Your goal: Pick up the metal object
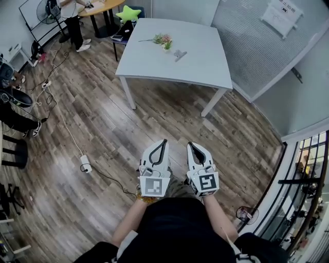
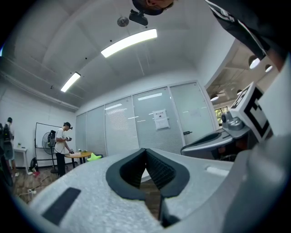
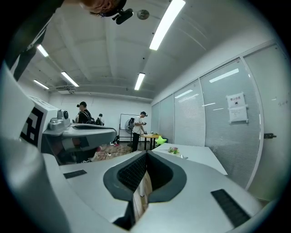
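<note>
The metal object point(image 1: 179, 54) is a small grey piece lying on the white table point(image 1: 205, 69) far ahead, next to a small bunch of flowers point(image 1: 163, 40). In the right gripper view the metal object point(image 3: 183, 156) shows as a tiny shape beyond the flowers point(image 3: 173, 149). My left gripper point(image 1: 163, 142) and right gripper point(image 1: 191, 145) hang side by side over the wooden floor, well short of the table. Both point forward with their tips together and nothing between them. The left gripper point(image 2: 145, 150) and the right gripper point(image 3: 146, 154) each show ribbed pads meeting at the tip.
A white cable reel point(image 1: 85, 165) with its cord lies on the floor to the left. A person point(image 1: 72, 20) stands at a round wooden table point(image 1: 100, 7) at the back left, near a green star cushion point(image 1: 128, 13). Chairs point(image 1: 15, 123) line the left; a glass wall point(image 1: 257, 46) runs on the right.
</note>
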`<act>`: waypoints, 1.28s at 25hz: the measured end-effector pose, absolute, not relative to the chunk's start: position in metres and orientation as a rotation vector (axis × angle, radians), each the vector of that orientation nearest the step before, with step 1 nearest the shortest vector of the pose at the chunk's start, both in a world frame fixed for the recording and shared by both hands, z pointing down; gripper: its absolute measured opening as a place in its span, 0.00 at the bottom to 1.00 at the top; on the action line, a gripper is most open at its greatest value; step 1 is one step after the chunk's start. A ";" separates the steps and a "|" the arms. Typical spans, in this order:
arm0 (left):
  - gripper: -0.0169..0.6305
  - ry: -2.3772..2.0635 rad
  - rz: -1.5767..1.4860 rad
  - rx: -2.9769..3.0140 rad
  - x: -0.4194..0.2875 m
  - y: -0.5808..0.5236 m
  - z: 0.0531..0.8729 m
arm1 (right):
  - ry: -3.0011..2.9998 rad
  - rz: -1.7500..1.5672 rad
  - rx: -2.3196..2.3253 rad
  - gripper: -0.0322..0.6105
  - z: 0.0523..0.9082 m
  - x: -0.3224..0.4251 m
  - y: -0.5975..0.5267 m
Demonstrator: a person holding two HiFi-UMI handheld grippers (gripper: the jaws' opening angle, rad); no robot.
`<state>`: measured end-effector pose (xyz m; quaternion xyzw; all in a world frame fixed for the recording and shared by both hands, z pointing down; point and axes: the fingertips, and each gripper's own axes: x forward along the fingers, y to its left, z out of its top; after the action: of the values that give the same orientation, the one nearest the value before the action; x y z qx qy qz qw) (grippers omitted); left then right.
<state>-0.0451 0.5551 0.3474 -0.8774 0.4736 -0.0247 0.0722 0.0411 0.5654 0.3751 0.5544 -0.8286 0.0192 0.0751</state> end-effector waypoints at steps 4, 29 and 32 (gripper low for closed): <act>0.03 1.450 -0.136 -2.597 -0.054 0.506 0.343 | -2.525 0.099 1.638 0.05 0.386 0.043 0.509; 0.03 1.476 -0.212 -2.685 -0.014 0.299 0.377 | -2.454 0.592 1.790 0.05 0.446 0.140 0.283; 0.03 1.509 -0.204 -2.695 -0.028 0.269 0.383 | -2.478 0.548 1.718 0.05 0.442 0.114 0.252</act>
<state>-0.0278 0.2692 0.3834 -0.8704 0.4874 -0.0658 0.0228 0.1137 0.2520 0.4424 0.5602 -0.8079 0.1787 0.0384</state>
